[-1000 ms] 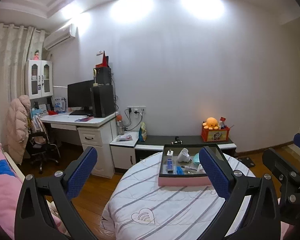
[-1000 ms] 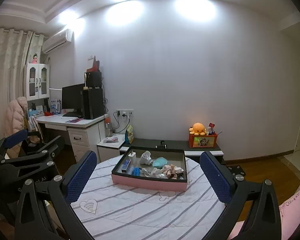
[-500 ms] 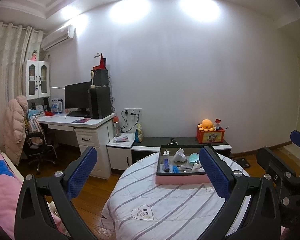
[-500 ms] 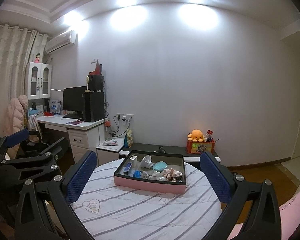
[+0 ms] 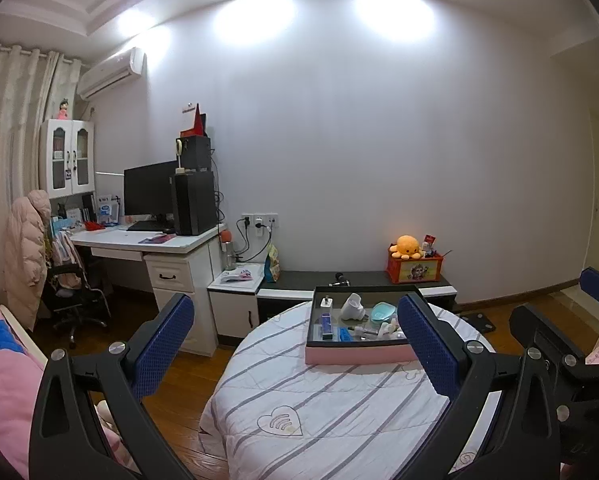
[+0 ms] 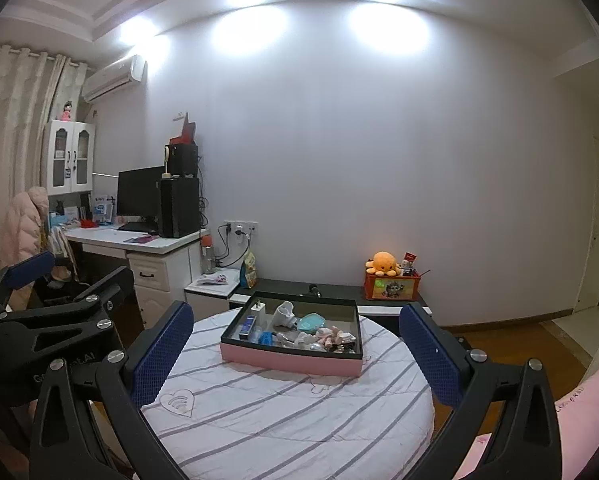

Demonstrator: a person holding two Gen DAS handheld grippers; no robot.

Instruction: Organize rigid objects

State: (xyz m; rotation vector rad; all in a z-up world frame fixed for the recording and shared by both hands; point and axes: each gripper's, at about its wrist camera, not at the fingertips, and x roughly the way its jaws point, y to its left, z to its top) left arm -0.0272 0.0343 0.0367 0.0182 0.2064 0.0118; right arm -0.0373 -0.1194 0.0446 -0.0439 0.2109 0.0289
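A pink-walled, dark-lined tray (image 6: 291, 361) stands on a round table with a striped cloth (image 6: 283, 408). It holds a white plug (image 6: 259, 309), a white cup-like piece (image 6: 284, 314), a teal oval case (image 6: 311, 322), blue items (image 6: 248, 326) and small pink-white bits (image 6: 331, 336). My right gripper (image 6: 295, 354) is open and empty, well short of the tray. In the left wrist view the tray (image 5: 355, 354) sits between the pads to the right. My left gripper (image 5: 295, 344) is also open and empty. Its right fingertip (image 5: 427, 344) hides the tray's right end.
Behind the table runs a low dark bench (image 6: 339, 292) with a red toy box and an orange plush octopus (image 6: 383, 263). A white desk (image 5: 147, 242) with a monitor and a chair stands at the left. Pink bedding (image 5: 3, 392) lies at the near left.
Both views have tilted up a little, so more ceiling shows. The tray has shifted slightly left in the left wrist view. Both grippers stay open.
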